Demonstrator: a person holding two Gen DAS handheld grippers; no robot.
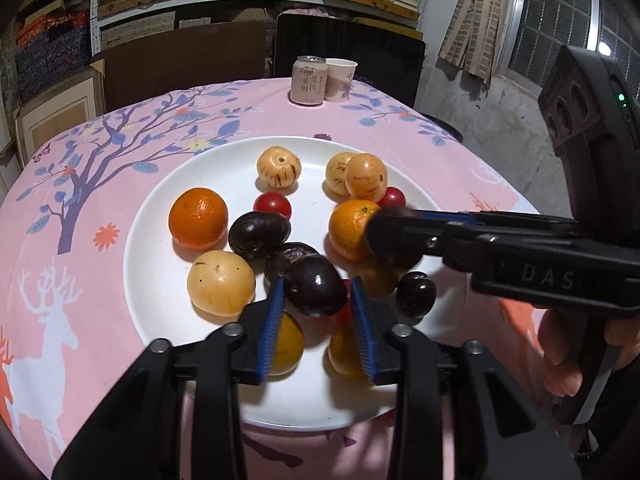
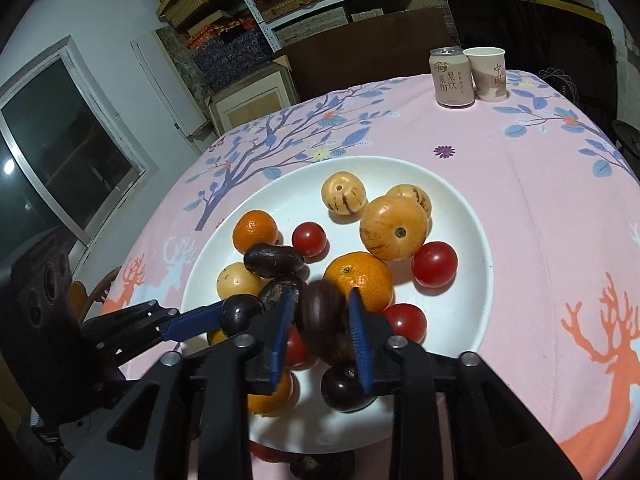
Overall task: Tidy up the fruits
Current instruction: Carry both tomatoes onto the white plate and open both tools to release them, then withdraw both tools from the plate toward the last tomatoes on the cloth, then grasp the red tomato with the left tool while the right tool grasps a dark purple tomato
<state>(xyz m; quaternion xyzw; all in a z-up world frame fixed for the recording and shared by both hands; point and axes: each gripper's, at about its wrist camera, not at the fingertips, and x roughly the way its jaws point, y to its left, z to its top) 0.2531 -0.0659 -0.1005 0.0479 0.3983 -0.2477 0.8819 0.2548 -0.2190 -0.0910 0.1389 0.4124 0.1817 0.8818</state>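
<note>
A white plate (image 1: 160, 248) (image 2: 468, 240) holds several fruits: oranges (image 1: 198, 218), dark plums (image 1: 259, 235), red tomatoes (image 1: 273, 205) and pale yellow striped fruits (image 1: 279, 167). My left gripper (image 1: 318, 300) is shut on a dark plum (image 1: 316, 286) above the plate's near side; it also shows in the right wrist view (image 2: 240, 312). My right gripper (image 2: 322, 322) is shut on another dark plum (image 2: 322, 320), blurred, above the plate. In the left wrist view the right gripper (image 1: 384, 236) comes in from the right beside an orange (image 1: 350, 228).
A pink drink can (image 1: 307, 79) and a paper cup (image 1: 340, 79) stand at the far edge of the round table with its pink patterned cloth (image 1: 80, 184). A dark chair (image 1: 348, 48) and shelves with boxes lie behind. A dark fruit (image 2: 320, 466) lies off the plate near me.
</note>
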